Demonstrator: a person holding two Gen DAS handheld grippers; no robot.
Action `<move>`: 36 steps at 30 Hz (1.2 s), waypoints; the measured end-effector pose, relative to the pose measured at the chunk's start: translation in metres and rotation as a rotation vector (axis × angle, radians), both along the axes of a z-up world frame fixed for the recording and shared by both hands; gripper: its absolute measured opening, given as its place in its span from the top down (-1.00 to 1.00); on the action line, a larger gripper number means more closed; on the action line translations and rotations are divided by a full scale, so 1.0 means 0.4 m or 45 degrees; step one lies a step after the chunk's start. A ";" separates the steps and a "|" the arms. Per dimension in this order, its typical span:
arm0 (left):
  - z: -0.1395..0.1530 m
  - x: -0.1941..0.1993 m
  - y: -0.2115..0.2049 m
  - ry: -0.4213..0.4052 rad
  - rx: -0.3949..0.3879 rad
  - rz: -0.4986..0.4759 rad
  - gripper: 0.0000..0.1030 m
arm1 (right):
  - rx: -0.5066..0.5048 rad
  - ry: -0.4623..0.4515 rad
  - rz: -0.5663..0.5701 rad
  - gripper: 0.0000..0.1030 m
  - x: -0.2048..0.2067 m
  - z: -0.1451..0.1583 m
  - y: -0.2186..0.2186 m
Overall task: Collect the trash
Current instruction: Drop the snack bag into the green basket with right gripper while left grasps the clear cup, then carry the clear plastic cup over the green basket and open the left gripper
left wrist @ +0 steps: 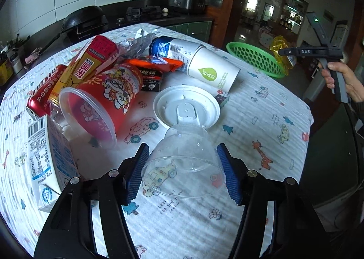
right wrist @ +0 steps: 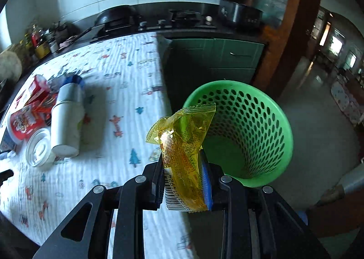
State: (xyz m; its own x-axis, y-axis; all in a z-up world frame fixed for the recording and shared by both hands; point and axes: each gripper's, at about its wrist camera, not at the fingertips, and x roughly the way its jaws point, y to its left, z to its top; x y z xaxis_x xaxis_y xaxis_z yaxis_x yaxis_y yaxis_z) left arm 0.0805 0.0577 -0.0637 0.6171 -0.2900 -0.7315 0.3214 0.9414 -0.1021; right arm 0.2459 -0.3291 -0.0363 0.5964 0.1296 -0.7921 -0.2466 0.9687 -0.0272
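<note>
A clear plastic cup (left wrist: pixel 184 159) lies on its side on the patterned tablecloth (left wrist: pixel 261 109), its base against a white lid (left wrist: pixel 186 104). My left gripper (left wrist: pixel 182 147) has a blue pad on each side of the cup's rim, touching it. My right gripper (right wrist: pixel 183 156) is shut on a crumpled yellow wrapper (right wrist: pixel 182 131) and holds it just over the near rim of a green perforated basket (right wrist: pixel 245 127), past the table's edge. In the left wrist view a hand holds that right gripper (left wrist: pixel 286 52) beside the basket (left wrist: pixel 254 59).
A trash pile sits left of the cup: red printed tub (left wrist: pixel 100 97), red can (left wrist: pixel 43 95), yellow-red box (left wrist: pixel 91 61), milk carton (left wrist: pixel 45 156), orange wrapper (left wrist: pixel 154 63), crumpled foil (left wrist: pixel 136 43), white-and-blue bottle (left wrist: pixel 204 65). A dark counter with a wok (left wrist: pixel 84 18) runs behind.
</note>
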 end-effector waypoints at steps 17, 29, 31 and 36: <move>0.143 0.107 -0.179 -0.093 -0.125 -0.184 -0.18 | 0.040 -0.029 -0.265 -0.12 0.236 -0.076 -0.168; 0.197 0.357 -0.439 -0.082 -0.138 -0.378 -0.18 | 0.046 -0.074 -0.232 -0.26 0.151 -0.044 -0.217; 0.198 0.402 -0.483 -0.079 -0.125 -0.393 -0.18 | 0.033 -0.081 -0.220 -0.29 0.126 -0.037 -0.223; 0.186 0.500 -0.589 -0.056 -0.097 -0.408 -0.18 | 0.011 -0.089 -0.207 -0.42 0.069 -0.027 -0.238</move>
